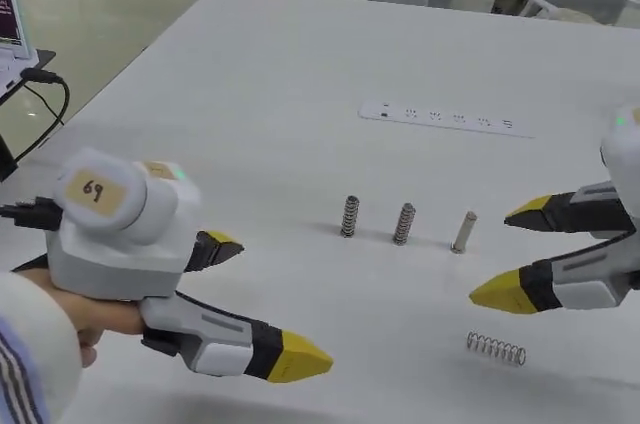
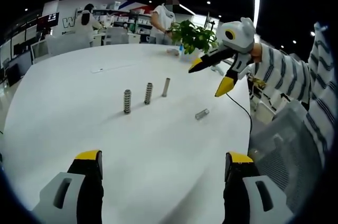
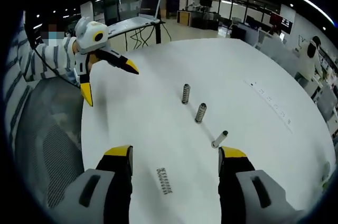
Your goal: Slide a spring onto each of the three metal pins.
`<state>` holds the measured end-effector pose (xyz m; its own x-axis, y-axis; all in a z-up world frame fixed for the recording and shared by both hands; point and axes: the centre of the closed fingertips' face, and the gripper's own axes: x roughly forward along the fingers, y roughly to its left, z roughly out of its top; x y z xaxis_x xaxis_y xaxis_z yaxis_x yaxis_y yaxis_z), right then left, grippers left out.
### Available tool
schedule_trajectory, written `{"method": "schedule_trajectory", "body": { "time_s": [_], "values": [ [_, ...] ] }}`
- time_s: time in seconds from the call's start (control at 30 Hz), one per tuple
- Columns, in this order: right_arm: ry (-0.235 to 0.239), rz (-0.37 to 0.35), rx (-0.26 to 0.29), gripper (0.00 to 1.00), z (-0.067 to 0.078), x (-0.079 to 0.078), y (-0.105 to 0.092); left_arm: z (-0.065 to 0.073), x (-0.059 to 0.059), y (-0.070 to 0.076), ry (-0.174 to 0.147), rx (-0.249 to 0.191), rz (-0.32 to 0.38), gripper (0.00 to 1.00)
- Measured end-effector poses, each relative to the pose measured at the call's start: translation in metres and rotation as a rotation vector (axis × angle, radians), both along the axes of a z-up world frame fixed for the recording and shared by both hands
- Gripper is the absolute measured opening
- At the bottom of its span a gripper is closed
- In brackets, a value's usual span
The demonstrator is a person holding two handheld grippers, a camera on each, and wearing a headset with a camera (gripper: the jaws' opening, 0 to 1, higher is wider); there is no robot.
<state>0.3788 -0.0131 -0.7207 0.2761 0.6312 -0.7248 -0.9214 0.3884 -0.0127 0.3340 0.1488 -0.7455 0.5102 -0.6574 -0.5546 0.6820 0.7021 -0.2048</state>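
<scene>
Nearest the headset, at the lower left, the left gripper [image 1: 283,303] was held by a hand [image 1: 92,319] in a striped sleeve [image 1: 20,369]. A tan sticker [image 1: 95,191] on its top carried the handwritten number "69". Its yellow-tipped jaws stood wide apart with nothing between them, pointing rightward over the white worktop [image 1: 250,94], well short of the pins.

Right of those jaws, three pins stood upright in a row on the worktop. The first pin [image 1: 349,216] wore a spring along its length, and so did the second pin [image 1: 404,224] just beside it. The bare pin [image 1: 463,232], smooth and silver, stood at the right end of the row. Behind the row, further up the worktop, lay a white power strip [image 1: 445,118]; any marking on it was too small to read.

The loose spring [image 1: 496,348] lay on its side on the worktop, nearer the person than the bare pin and slightly right of it.

At the right edge, the right gripper [image 1: 490,254] pointed leftward with its jaws spread and empty. The bare pin was just left of its upper jaw tip, not touching, and the loose spring lay below its lower jaw. In the right gripper view the loose spring sat between the two jaws, closer to the left one, and the bare pin stood just ahead of the right one.
</scene>
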Motion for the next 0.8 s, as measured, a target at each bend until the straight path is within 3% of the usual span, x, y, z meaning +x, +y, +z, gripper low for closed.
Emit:
{"method": "schedule_trajectory", "body": {
  "time_s": [0.2,0.43,0.5,0.8],
  "values": [
    [-0.003,-0.03,0.027,0.75,-0.006,-0.008,-0.012,0.0,-0.001,0.002,0.0,0.007,-0.004,0.93],
    [0.012,-0.055,0.057,0.8,-0.014,-0.023,-0.018,0.001,-0.003,0.004,0.0,0.012,-0.004,0.93],
    [0.017,-0.067,0.062,0.82,-0.016,-0.026,-0.019,0.003,-0.002,0.006,-0.014,0.019,0.0,0.92],
    [0.012,-0.109,0.093,0.92,-0.021,-0.031,-0.023,0.006,-0.004,0.01,-0.019,0.027,-0.01,0.94]
  ]
}}
